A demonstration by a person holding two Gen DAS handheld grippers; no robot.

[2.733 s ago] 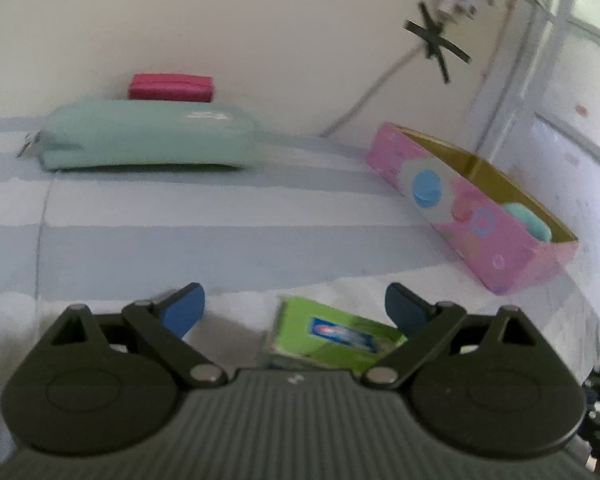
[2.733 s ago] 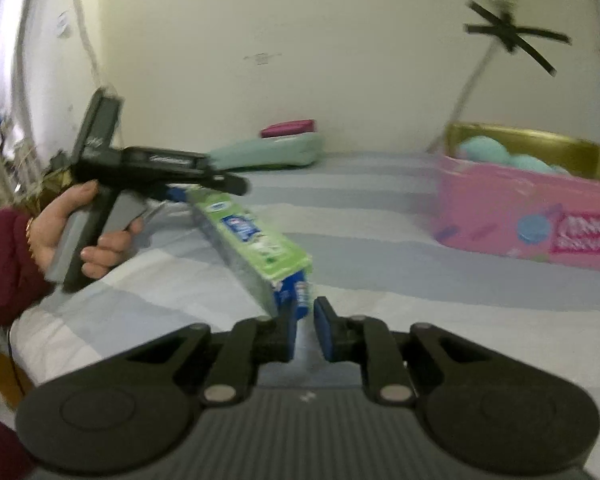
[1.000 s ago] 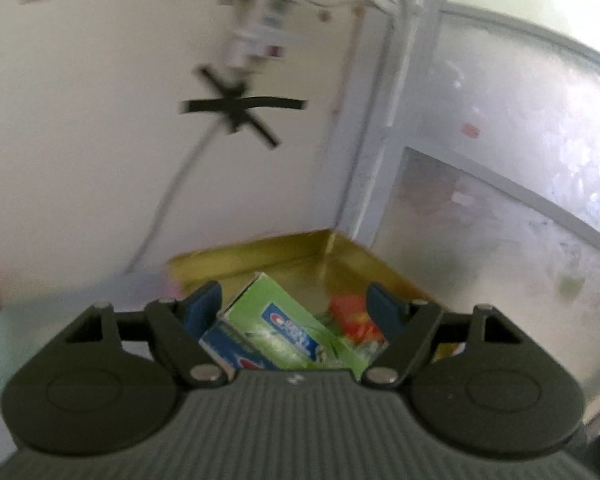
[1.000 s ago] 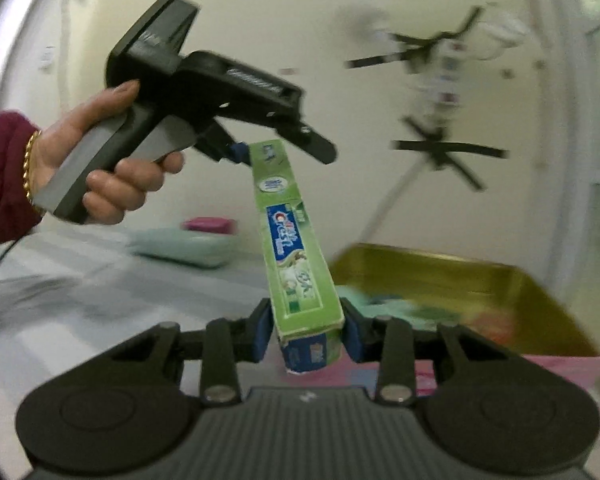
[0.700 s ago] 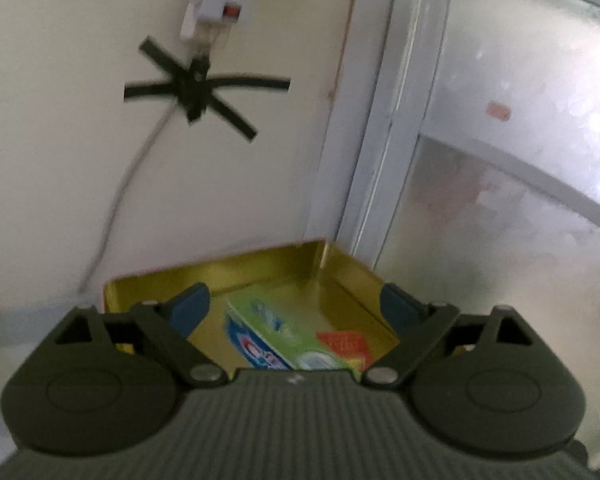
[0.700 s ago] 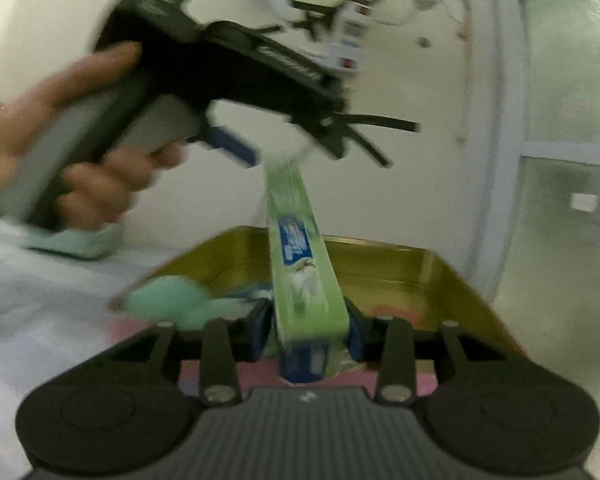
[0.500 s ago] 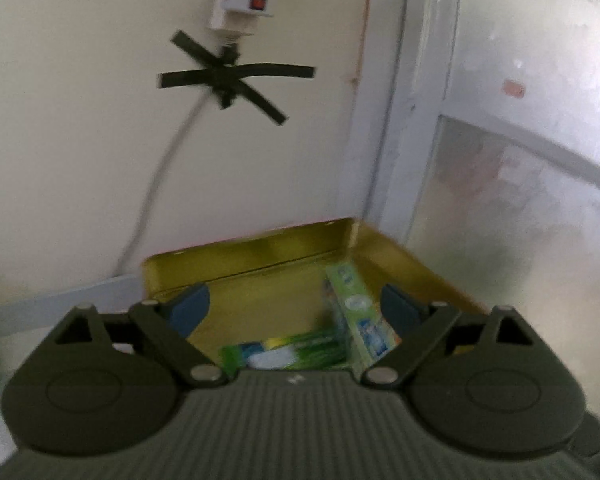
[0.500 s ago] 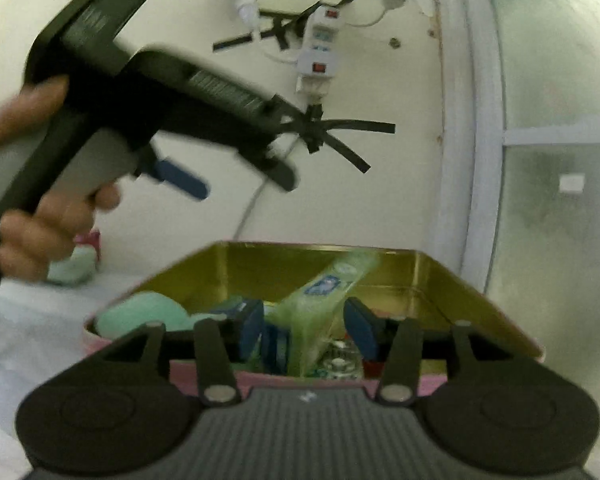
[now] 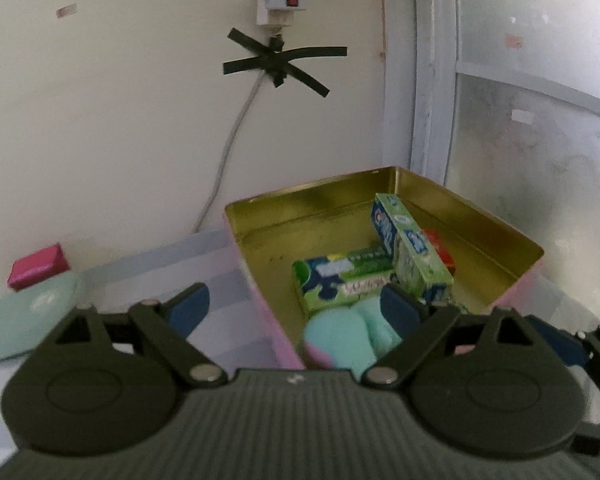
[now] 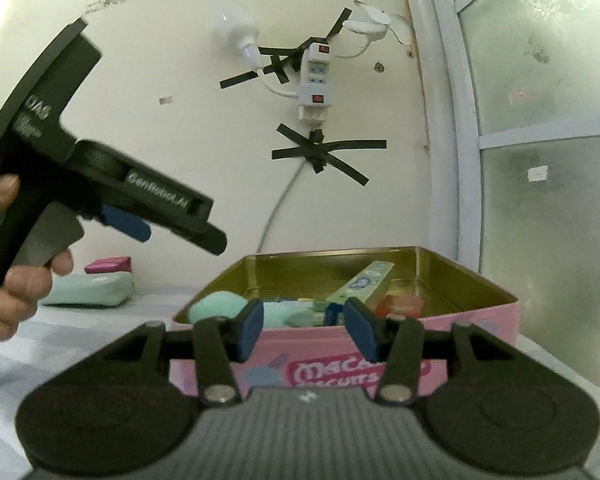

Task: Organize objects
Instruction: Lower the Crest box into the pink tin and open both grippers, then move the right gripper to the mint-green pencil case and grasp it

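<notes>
The green toothpaste box (image 9: 412,256) lies tilted inside the pink tin (image 9: 320,208), propped on another green box (image 9: 340,276); no gripper touches it. My left gripper (image 9: 294,308) is open and empty above the tin's near left corner. In the right wrist view the toothpaste box (image 10: 370,280) pokes up inside the tin (image 10: 460,332). My right gripper (image 10: 306,330) is open and empty just in front of the tin's wall. A hand holds the left gripper (image 10: 172,232) up at the left, its jaws apart.
Teal soft items (image 9: 348,336) and a red packet (image 9: 440,248) are also in the tin. A teal pouch (image 10: 88,290) and a small pink box (image 10: 110,265) lie far left by the wall. A frosted window (image 10: 540,160) stands close on the right. A power strip (image 10: 314,80) hangs on the wall.
Both grippers held the toothpaste box over the tin, then opened and let it go. The box dropped into the tin. The left gripper drew back to the left.
</notes>
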